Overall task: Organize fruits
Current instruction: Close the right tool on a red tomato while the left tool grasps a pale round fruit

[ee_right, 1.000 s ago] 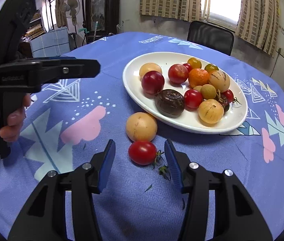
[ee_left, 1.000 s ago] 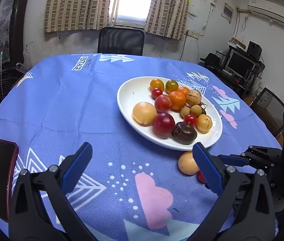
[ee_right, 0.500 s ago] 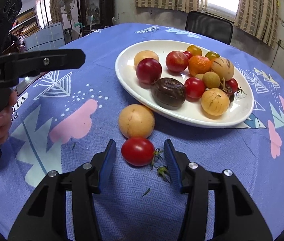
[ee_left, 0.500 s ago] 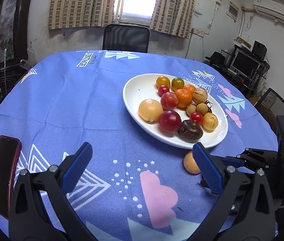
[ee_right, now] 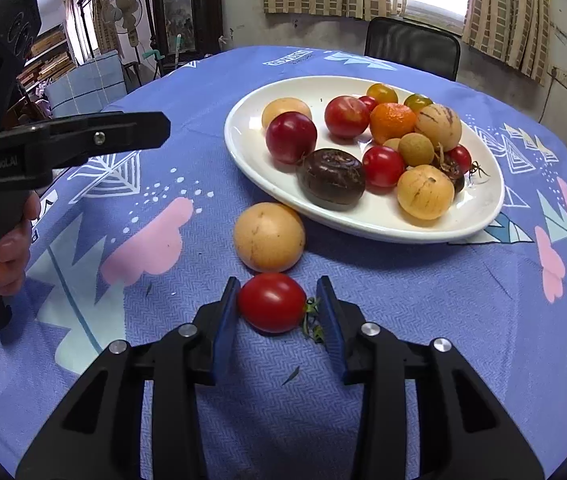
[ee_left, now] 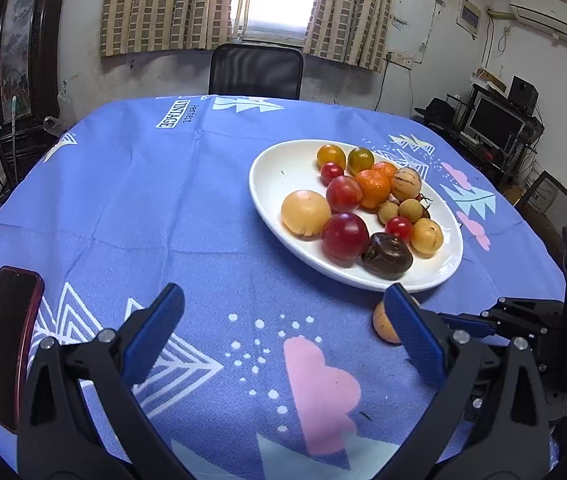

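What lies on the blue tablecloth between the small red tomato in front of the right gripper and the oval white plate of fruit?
A round yellow-tan fruit, in the right wrist view, between the tomato and the plate.

Woven cloth [ee_right: 423, 300] over the worktop, matt, with a fine herringbone weave. Glossy white ceramic-looking plate [ee_right: 363, 224], smooth and faintly reflective. Shiny, taut skin on the red tomato [ee_right: 271, 302]; duller, lightly speckled skin on the yellow round fruit [ee_right: 269, 236]; wrinkled, dark, slightly glossy rind on the brown fruit [ee_right: 331, 176]. Matt black plastic on the right gripper [ee_right: 279, 316], blue ribbed fingers [ee_right: 225, 320], small bright metal screws. Glossy dark phone [ee_left: 5, 340] with red edging.
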